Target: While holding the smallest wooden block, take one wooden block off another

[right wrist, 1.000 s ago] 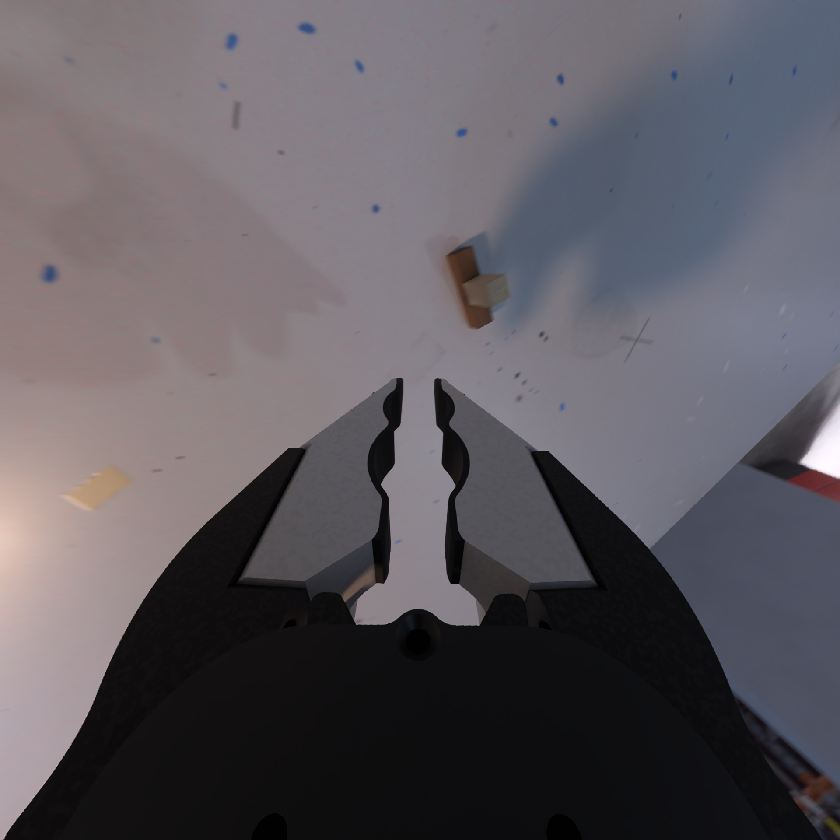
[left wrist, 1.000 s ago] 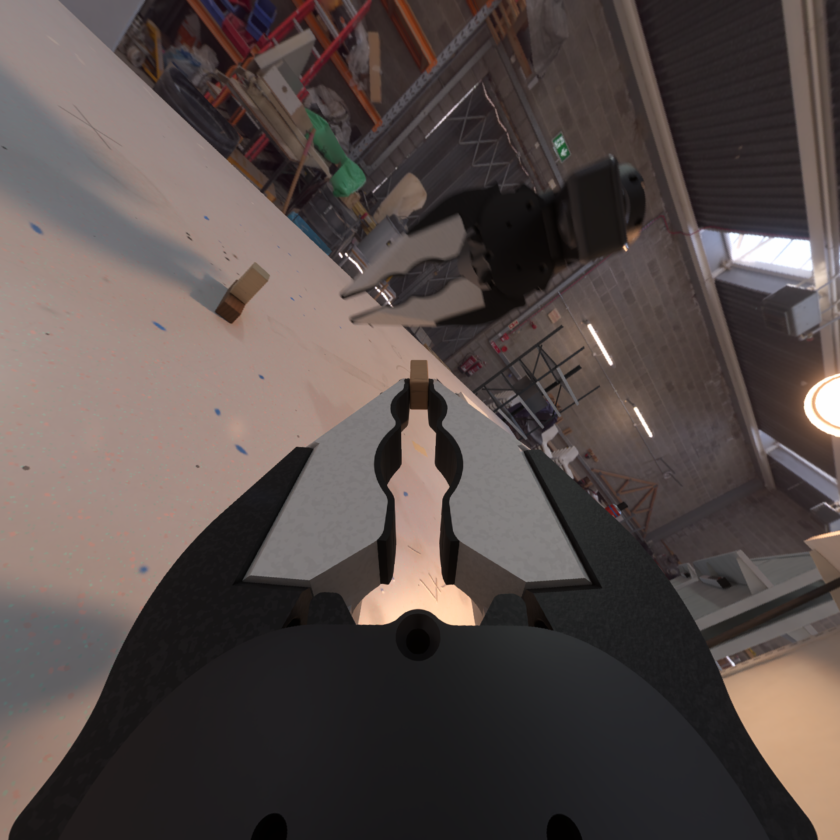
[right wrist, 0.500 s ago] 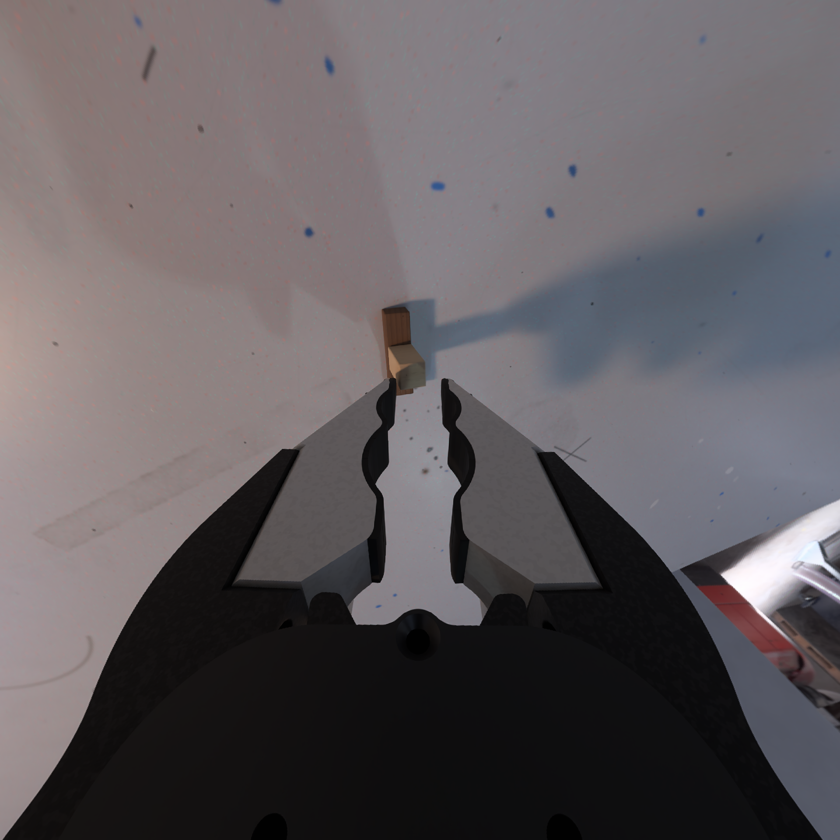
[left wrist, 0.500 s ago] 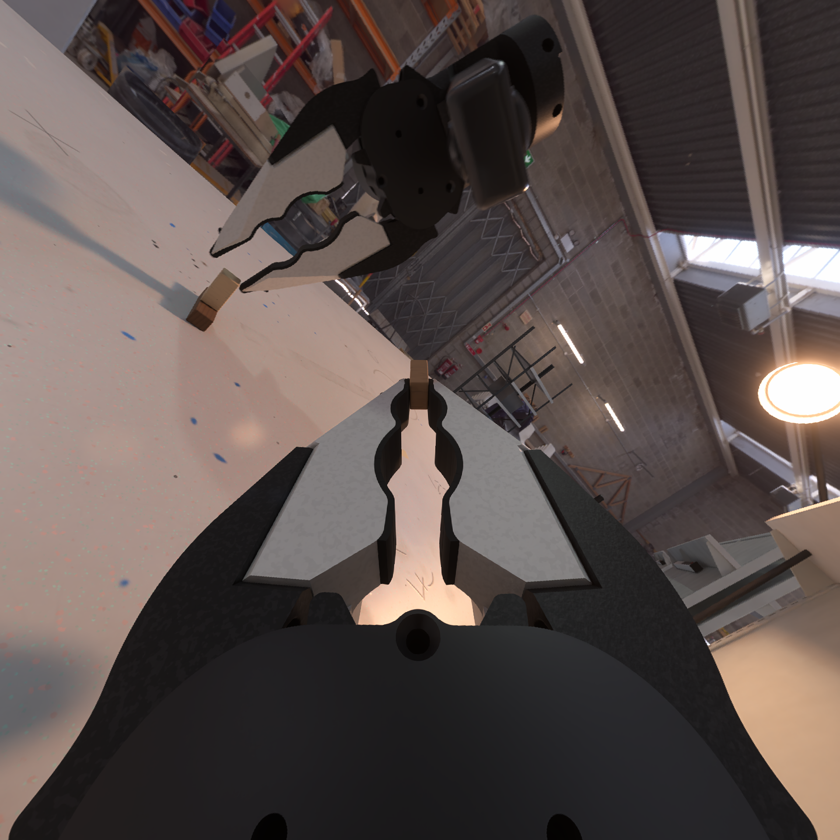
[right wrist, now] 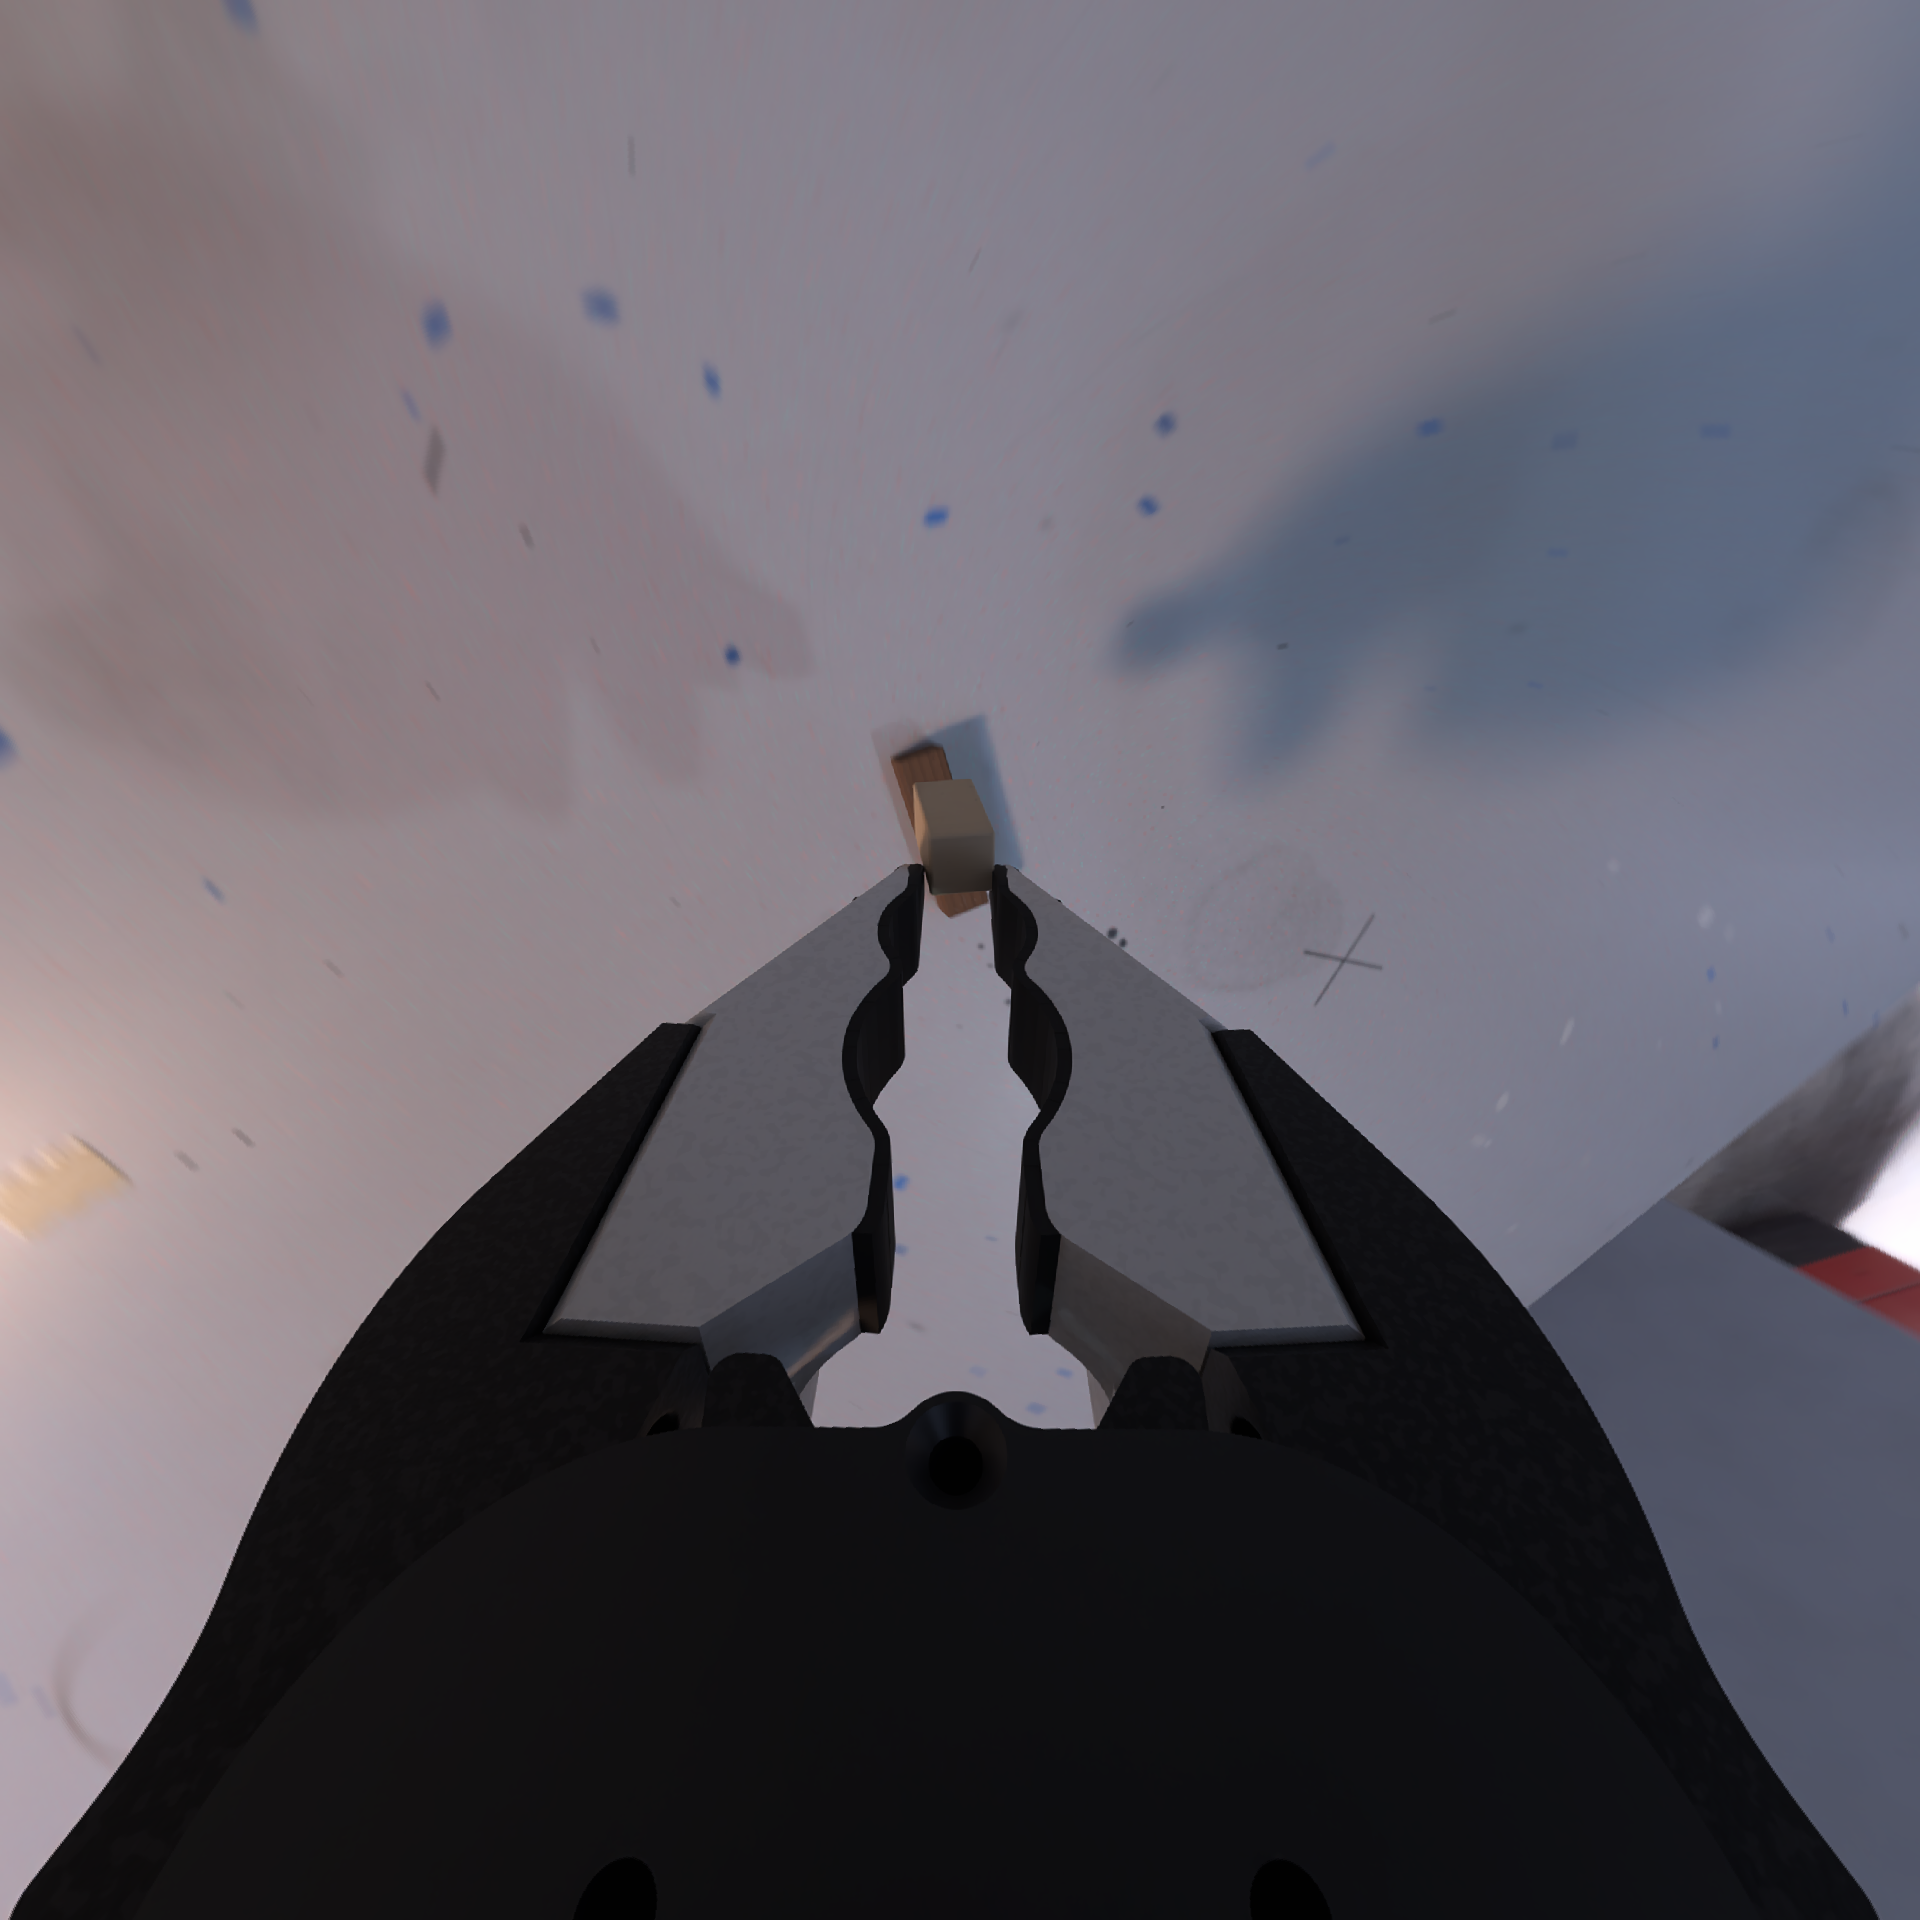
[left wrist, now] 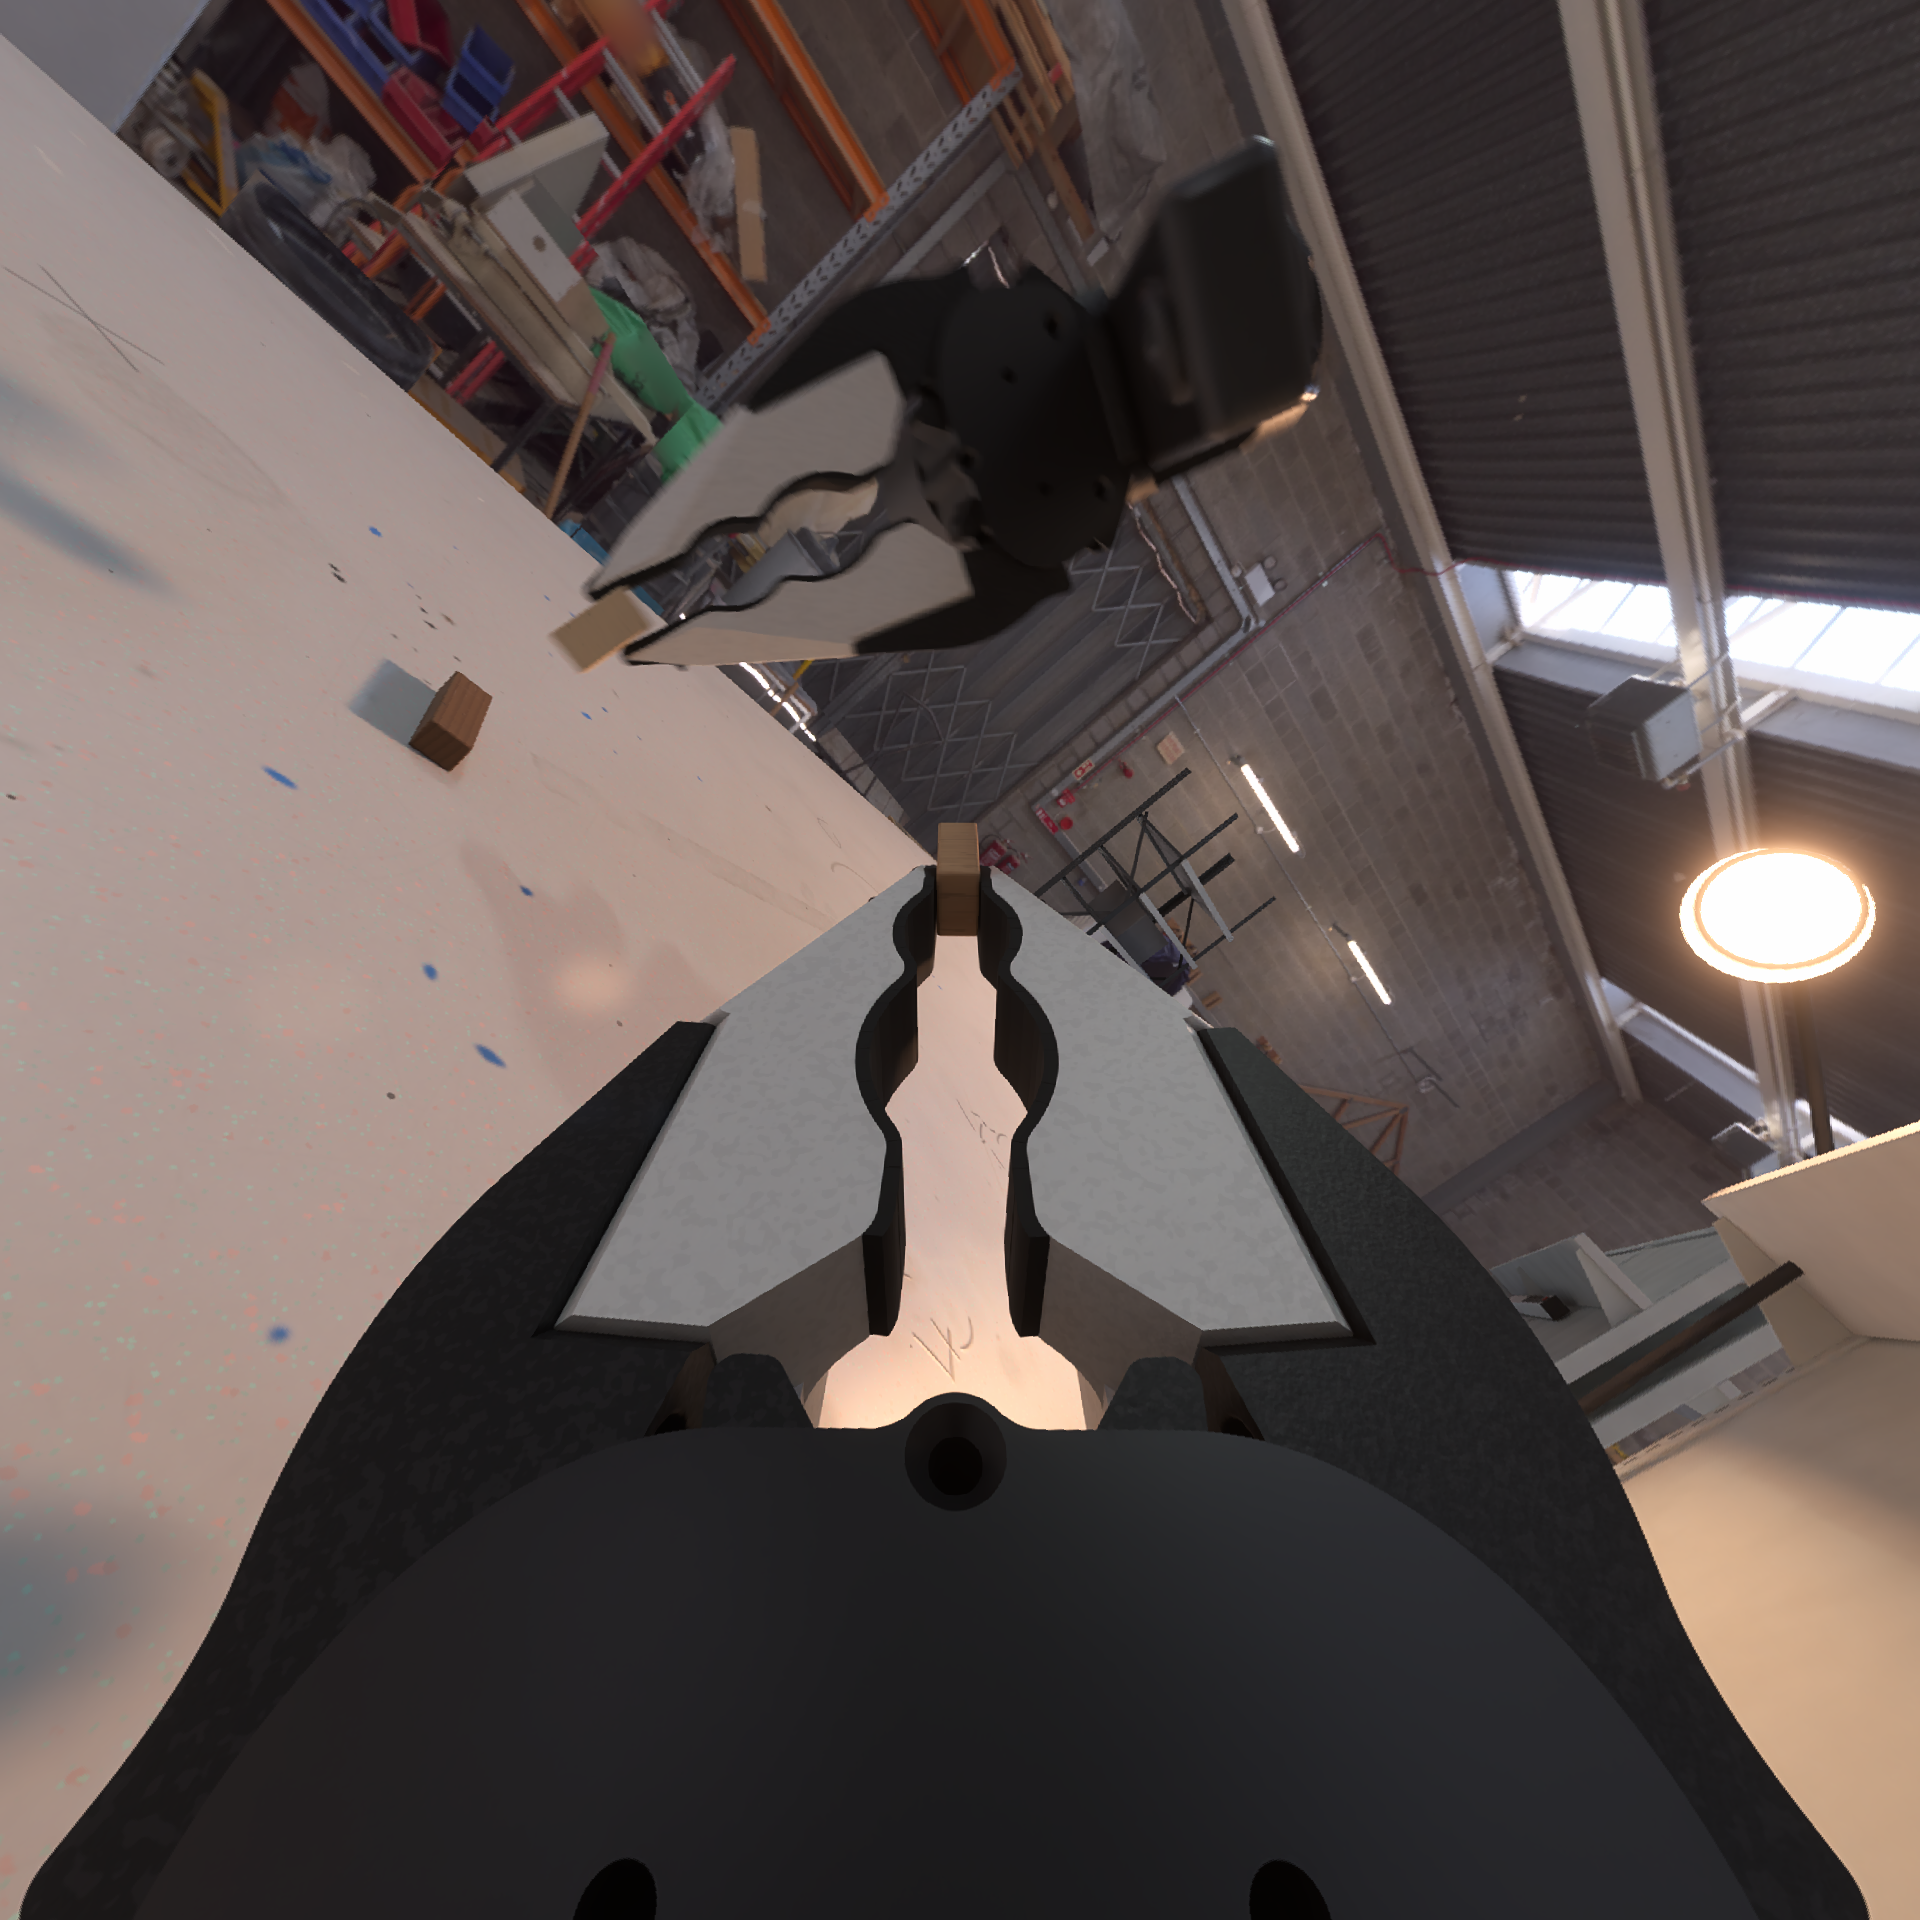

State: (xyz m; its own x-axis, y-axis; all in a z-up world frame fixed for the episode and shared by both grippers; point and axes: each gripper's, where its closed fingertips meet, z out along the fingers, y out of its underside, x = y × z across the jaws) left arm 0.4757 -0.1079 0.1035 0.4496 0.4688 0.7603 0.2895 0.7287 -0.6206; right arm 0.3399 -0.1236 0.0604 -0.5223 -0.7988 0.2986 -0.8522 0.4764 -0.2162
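Note:
My left gripper point(left wrist: 957, 896) is shut on the smallest wooden block point(left wrist: 957, 878), a thin tan piece held at its fingertips above the table. In the left wrist view my right gripper point(left wrist: 613, 623) holds a pale wooden block point(left wrist: 601, 632) in the air, clear of the dark brown block point(left wrist: 450, 719) that lies on the table. In the right wrist view the right gripper point(right wrist: 957, 881) is shut on the pale block point(right wrist: 952, 834), and the brown block point(right wrist: 933, 798) shows on the table behind it.
The pale speckled table point(left wrist: 208, 987) runs to a far edge, with warehouse shelving point(left wrist: 582, 156) beyond. A flat pale piece point(right wrist: 57, 1184) lies on the table at the left of the right wrist view. A grey box point(right wrist: 1745, 1475) stands at the lower right.
My right gripper reached the stacked blocks, closed on the pale top block and lifted it off the brown block. My left gripper kept its hold on the small block.

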